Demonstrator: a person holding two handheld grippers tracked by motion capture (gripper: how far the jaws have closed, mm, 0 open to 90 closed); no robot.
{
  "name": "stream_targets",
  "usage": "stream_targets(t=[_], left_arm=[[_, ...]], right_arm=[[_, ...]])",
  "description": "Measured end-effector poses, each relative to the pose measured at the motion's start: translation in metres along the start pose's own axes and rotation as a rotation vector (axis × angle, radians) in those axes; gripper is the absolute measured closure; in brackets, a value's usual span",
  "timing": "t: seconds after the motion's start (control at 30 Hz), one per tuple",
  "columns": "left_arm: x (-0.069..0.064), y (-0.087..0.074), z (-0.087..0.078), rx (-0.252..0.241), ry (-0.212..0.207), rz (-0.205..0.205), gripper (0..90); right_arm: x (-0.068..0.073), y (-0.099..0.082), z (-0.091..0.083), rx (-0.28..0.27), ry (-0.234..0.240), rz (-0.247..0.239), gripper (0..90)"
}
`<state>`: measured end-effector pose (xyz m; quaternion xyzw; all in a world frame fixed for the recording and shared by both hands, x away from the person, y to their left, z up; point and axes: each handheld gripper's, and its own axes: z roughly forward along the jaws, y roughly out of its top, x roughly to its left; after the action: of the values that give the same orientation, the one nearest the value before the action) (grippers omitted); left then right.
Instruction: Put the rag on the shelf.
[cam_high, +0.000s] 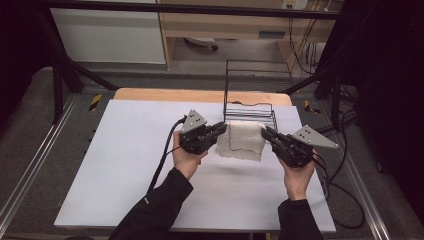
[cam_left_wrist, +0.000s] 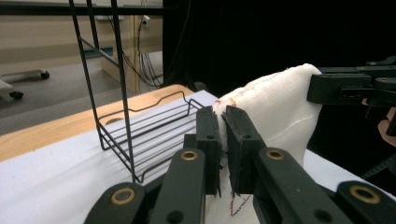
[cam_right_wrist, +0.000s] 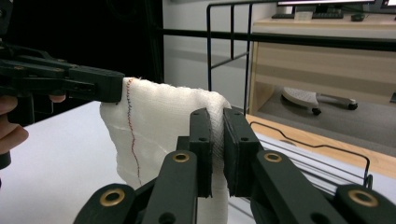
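I have a white cloth (cam_high: 241, 141) stretched between my two tongs, just in front of the black wire rack (cam_high: 249, 109) that stands at the far edge of the white table sheet (cam_high: 125, 165). My left gripper (cam_high: 218, 129) is clenched on the cloth's left upper corner; in the left gripper view its jaws pinch a thin fold of the fabric (cam_left_wrist: 275, 107) between them, with a dark stitched thread hanging below the pads. My right gripper (cam_high: 267, 133) is clenched on the opposite corner, and in the right gripper view its own jaws are pressed tight on the white weave (cam_right_wrist: 159, 121), which drapes down past them. From that same view I can see my left gripper (cam_right_wrist: 114, 88) farther off, gripping the other top corner beside a line of red and blue stitching. The cloth hangs slack between the two grips, its lower edge resting on the sheet as seen from above. My left hand (cam_high: 187, 159) and right hand (cam_high: 299, 177) hold the tongs from below, cables trailing off over the table. The wire rack (cam_left_wrist: 140, 135) sits just beside the cloth, a strip of wooden tabletop (cam_high: 165, 95) showing behind it
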<state>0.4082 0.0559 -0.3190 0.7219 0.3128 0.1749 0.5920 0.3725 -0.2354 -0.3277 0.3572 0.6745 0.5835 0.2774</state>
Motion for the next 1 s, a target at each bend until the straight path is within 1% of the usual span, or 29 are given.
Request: stream_targets(t=[0.27,0.47,0.53,0.63,1.0], left_arm=[[-0.001,0.011,-0.003,-0.026,0.007,0.011,84.2],[-0.001,0.02,-0.004,-0.049,0.006,0.017,84.2],[-0.002,0.023,-0.004,-0.055,0.008,0.019,84.3],[-0.002,0.028,-0.004,-0.065,0.008,0.023,84.3],[-0.004,0.045,-0.007,-0.108,0.011,0.043,84.4]], right_arm=[[0.002,0.009,0.0,-0.038,-0.01,0.007,83.2],[0.001,0.018,-0.001,-0.056,-0.015,-0.006,83.2],[0.001,0.024,-0.001,-0.065,-0.021,-0.012,83.2],[0.0,0.028,-0.002,-0.075,-0.023,-0.01,83.2],[0.0,0.045,-0.003,-0.116,-0.04,-0.024,83.3]])
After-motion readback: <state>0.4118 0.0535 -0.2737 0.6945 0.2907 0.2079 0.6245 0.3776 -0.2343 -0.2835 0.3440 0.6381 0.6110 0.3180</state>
